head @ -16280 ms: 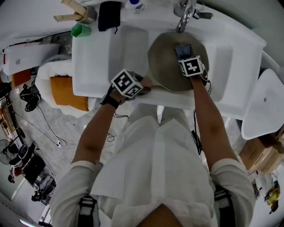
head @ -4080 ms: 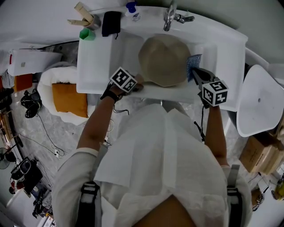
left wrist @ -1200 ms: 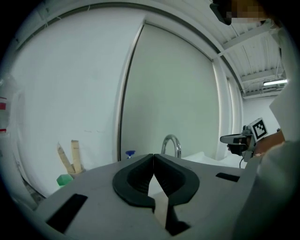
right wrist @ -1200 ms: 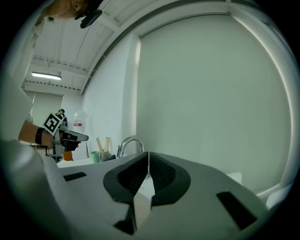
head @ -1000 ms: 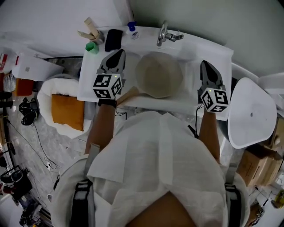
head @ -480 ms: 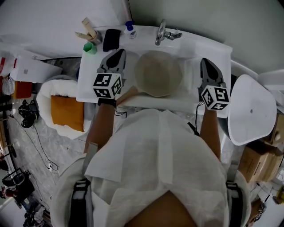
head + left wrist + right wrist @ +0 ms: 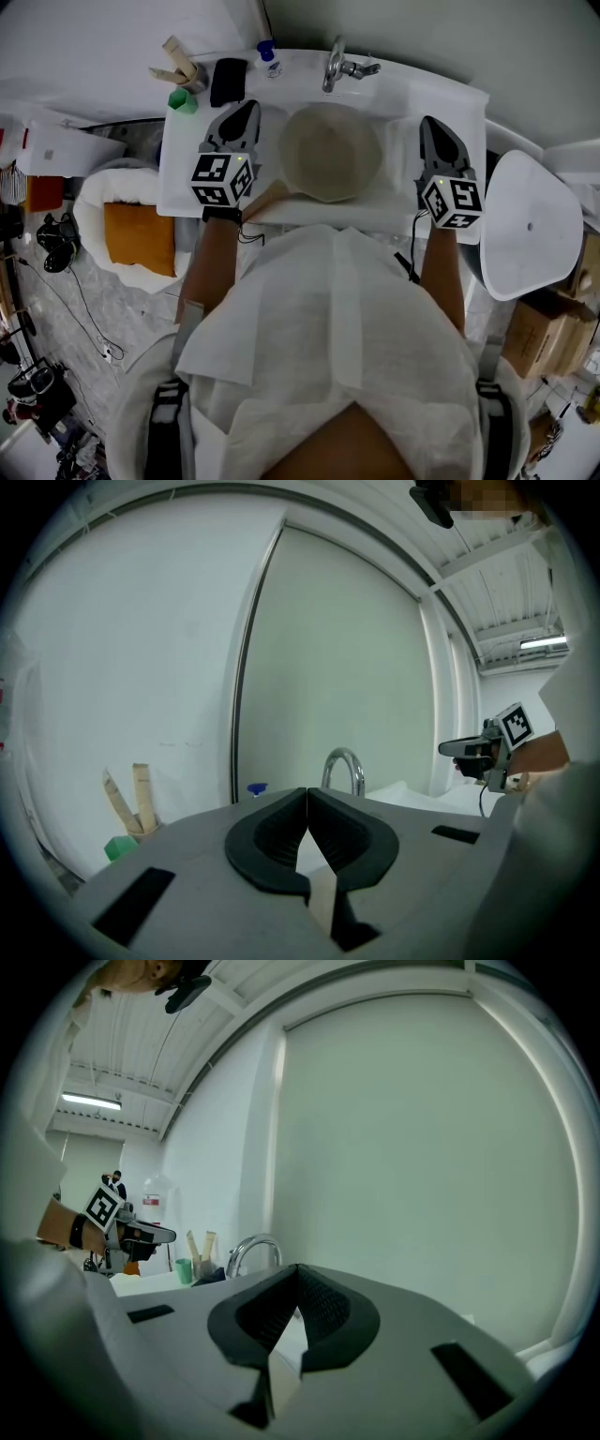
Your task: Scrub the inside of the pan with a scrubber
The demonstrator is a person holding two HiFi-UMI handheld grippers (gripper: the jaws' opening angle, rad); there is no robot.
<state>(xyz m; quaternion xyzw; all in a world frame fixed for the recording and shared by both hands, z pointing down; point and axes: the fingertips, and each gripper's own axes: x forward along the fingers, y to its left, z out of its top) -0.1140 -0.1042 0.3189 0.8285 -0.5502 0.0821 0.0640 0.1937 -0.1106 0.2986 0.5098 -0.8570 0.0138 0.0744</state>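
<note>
The beige pan [image 7: 330,152] lies in the white sink [image 7: 394,202], its wooden handle [image 7: 269,200] pointing to the near left. My left gripper [image 7: 247,110] hovers over the draining board left of the pan, shut and empty. My right gripper [image 7: 428,123] hovers over the sink's right ledge, also shut with nothing in it. In the left gripper view the jaws [image 7: 307,797] meet at the tips, and the same holds in the right gripper view [image 7: 297,1272]. No scrubber shows in any view.
The faucet [image 7: 337,62] stands behind the pan. A green cup [image 7: 182,98], wooden utensils [image 7: 176,60], a black item [image 7: 228,80] and a blue-capped bottle [image 7: 267,56] line the back left. A white rounded fixture [image 7: 534,225] sits at the right, an orange cushion [image 7: 131,234] at the left.
Both grippers hover where they were and stay shut; only the head view has shifted slightly.
</note>
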